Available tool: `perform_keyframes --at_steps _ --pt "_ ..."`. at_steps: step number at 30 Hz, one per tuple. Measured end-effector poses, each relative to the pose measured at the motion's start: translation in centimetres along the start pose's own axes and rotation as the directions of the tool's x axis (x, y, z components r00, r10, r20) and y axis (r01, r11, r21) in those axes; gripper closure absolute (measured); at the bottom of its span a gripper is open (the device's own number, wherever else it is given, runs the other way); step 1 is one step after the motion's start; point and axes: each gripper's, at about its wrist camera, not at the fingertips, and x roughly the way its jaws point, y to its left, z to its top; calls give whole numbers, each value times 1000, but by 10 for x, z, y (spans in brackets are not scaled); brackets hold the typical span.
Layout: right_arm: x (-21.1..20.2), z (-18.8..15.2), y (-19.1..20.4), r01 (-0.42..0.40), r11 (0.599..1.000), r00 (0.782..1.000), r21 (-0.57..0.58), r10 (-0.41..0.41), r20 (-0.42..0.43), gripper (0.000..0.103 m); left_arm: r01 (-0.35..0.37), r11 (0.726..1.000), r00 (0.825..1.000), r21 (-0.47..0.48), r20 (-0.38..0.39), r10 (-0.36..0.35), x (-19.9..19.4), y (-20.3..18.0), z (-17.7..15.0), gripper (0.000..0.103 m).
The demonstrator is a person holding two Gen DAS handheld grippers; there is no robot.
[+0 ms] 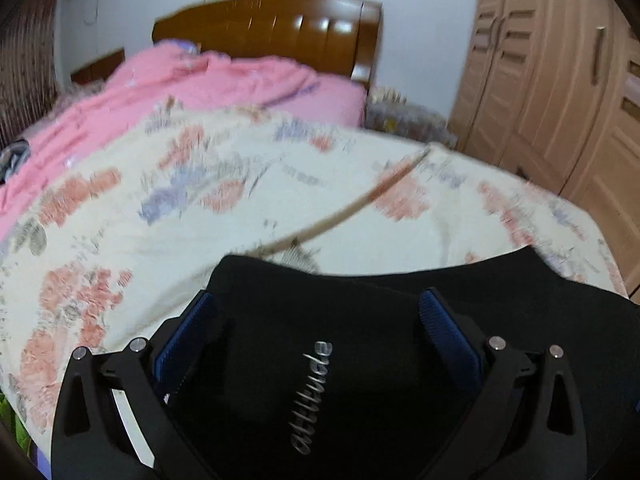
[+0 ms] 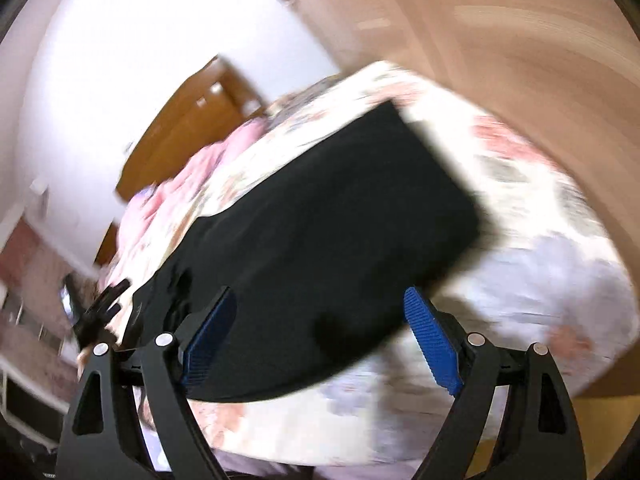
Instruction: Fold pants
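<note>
Black pants (image 1: pixel 360 380) with a silver word printed on them lie on the flowered bedspread (image 1: pixel 200 200). In the left wrist view they fill the lower middle. My left gripper (image 1: pixel 316 296) hovers over them with its blue pads (image 1: pixel 188 336) far apart and not pressing the cloth. The right wrist view is tilted and blurred. There the pants (image 2: pixel 340 200) form a long dark slab with a square far end. My right gripper (image 2: pixel 320 292) stands wide open above their near part, its fingers (image 2: pixel 432 344) clear of the cloth.
A pink quilt (image 1: pixel 200 80) and a wooden headboard (image 1: pixel 272 24) lie beyond the bedspread. A tan wardrobe (image 1: pixel 560 100) stands at the right. A thin beige stick (image 1: pixel 352 208) rests across the cover. A dark blurred shape (image 2: pixel 100 312) sits at the pants' left end.
</note>
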Motion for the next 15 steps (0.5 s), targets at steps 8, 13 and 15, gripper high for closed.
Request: perform_keyframes --at_steps 8,13,15 --pt "39 27 -18 54 997 998 55 -51 -48 12 175 959 984 225 -7 -178 -19 -74 -16 2" --pt "47 27 -12 47 999 993 -17 -49 -112 6 201 928 976 313 -140 -164 14 -95 -33 1" --pt "44 21 -5 48 998 988 -45 -54 -145 6 240 936 965 256 -168 -202 20 -88 -31 1"
